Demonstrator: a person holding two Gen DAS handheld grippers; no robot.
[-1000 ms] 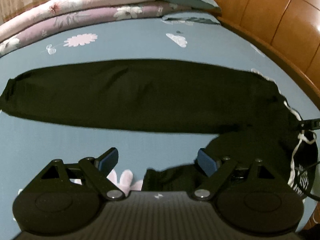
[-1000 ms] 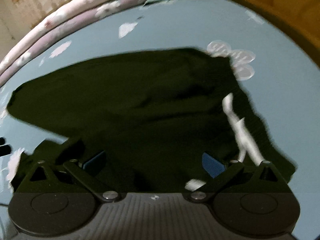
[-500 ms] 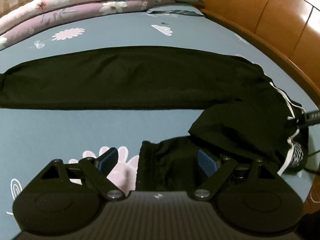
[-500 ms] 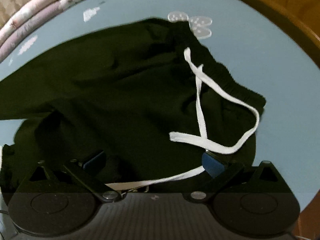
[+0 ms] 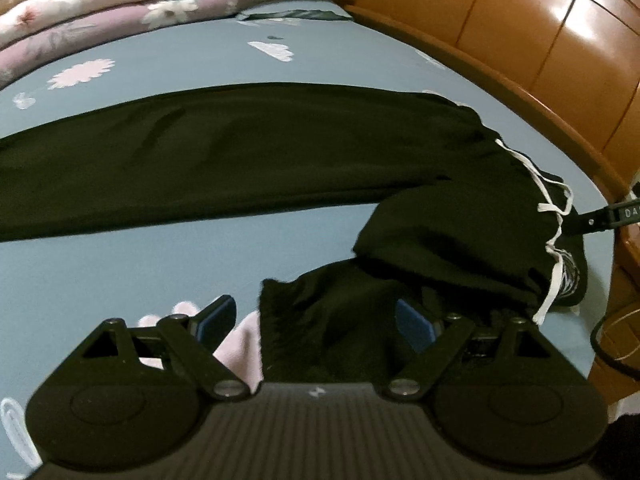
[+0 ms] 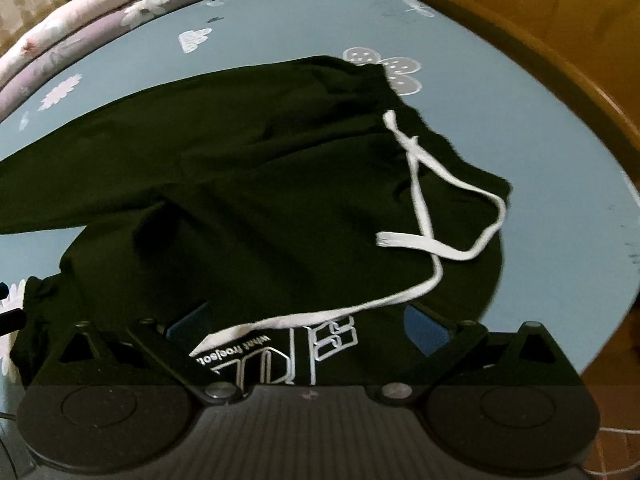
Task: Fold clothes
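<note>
Item: black sweatpants [image 5: 248, 148] with a white drawstring [image 6: 420, 184], lying on the blue patterned bed sheet [image 5: 120, 264]; we log one leg stretched flat from nine o'clock toward three o'clock in the left wrist view, the other leg bunched and doubled back at about five o'clock, its cuff end [image 5: 320, 320] lying between our left tongs [image 5: 316, 320]. Left tongs: spread wide, blue pads clear of the cloth on both sides, gripping nothing. Right tongs [image 6: 308, 328]: likewise spread, poised over the waistband region where a white printed logo [image 6: 304, 352] shows at six o'clock; the drawstring trails between the pads, but we see no pad pressing on cloth or cord, so we record them as open. Change noted: against the view a second ago, the left camera has dropped closer over the crumpled cuff, which then sat low and partly hidden at the frame's bottom; the right view has swung from the mid-garment to the waist end, the drawstring loop and logo now plainly before it. Meaning for the task, as we judge it: each hand is lining up on one end of the loose leg, cuff and waist, likely to lift and lay it over the flat leg; no fold is yet made. Surroundings: folded floral quilts [image 5: 100, 4] at eleven o'clock, wooden bed frame [image 5: 540, 40] at one to three o'clock.
</note>
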